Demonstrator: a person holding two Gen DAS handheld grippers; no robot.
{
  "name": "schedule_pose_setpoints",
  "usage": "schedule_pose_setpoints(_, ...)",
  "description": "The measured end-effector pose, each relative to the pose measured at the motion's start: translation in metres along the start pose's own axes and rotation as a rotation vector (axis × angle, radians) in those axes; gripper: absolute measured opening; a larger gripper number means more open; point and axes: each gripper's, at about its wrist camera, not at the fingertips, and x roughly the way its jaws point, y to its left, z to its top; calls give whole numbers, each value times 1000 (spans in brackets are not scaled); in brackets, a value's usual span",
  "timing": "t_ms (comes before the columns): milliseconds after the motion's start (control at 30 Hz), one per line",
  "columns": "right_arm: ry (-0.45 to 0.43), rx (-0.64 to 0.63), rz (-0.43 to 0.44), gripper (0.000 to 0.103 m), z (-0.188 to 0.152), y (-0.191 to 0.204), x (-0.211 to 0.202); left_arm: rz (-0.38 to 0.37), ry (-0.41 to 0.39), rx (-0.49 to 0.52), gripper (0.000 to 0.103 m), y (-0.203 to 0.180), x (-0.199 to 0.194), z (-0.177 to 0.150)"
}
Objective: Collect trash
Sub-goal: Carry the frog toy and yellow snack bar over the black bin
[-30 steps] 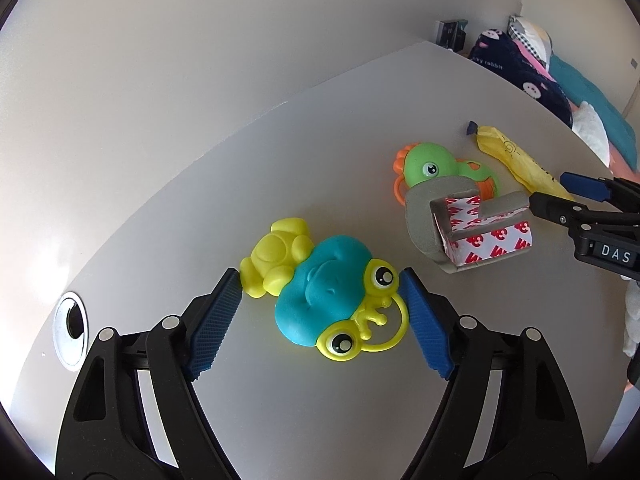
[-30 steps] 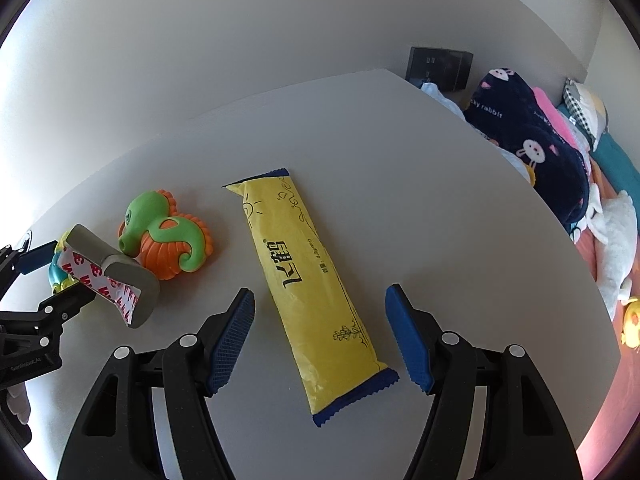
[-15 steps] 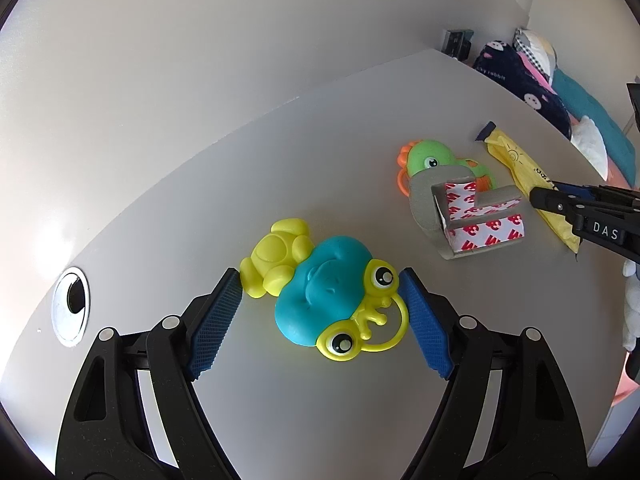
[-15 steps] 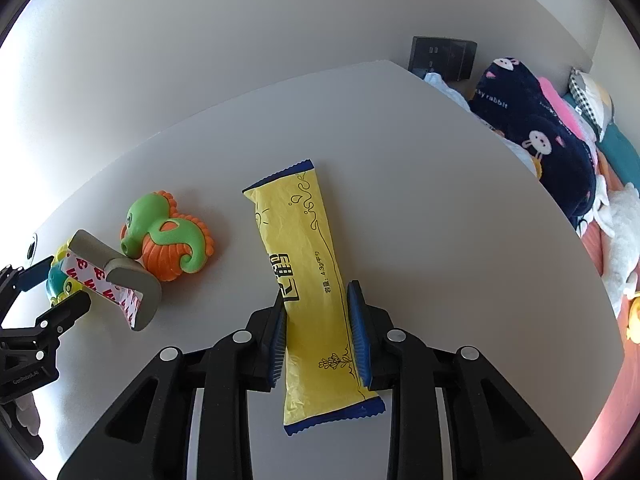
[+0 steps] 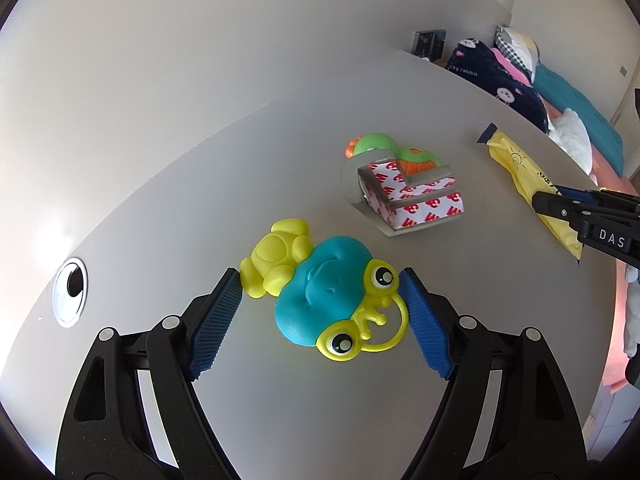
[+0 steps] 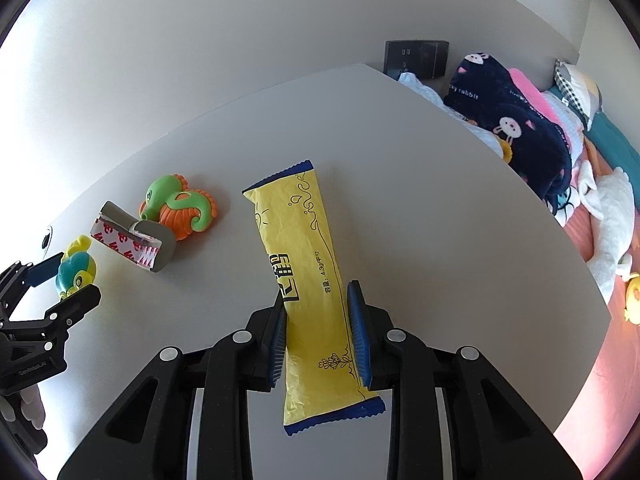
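**One wrapper gripped, two toys and a tape piece around it**

The right gripper (image 6: 316, 328) is clamped on the single yellow wrapper (image 6: 308, 276), its blue pads pressing both long edges above the grey table (image 6: 420, 200). Left of the wrapper lie one orange-and-green seahorse toy (image 6: 180, 208), then one grey foam piece with red-printed tape (image 6: 132, 242) just beside it, then one teal-and-yellow frog toy (image 5: 324, 300). The left gripper (image 5: 320, 316) stands spread wide around the frog, its pads close beside it.
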Motion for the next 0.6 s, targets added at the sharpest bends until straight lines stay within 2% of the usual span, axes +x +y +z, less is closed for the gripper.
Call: schedule_pose_setpoints(600,-78,53,12,30,-35,-24,-68,-52,-51,104,77,-67,-36,-3)
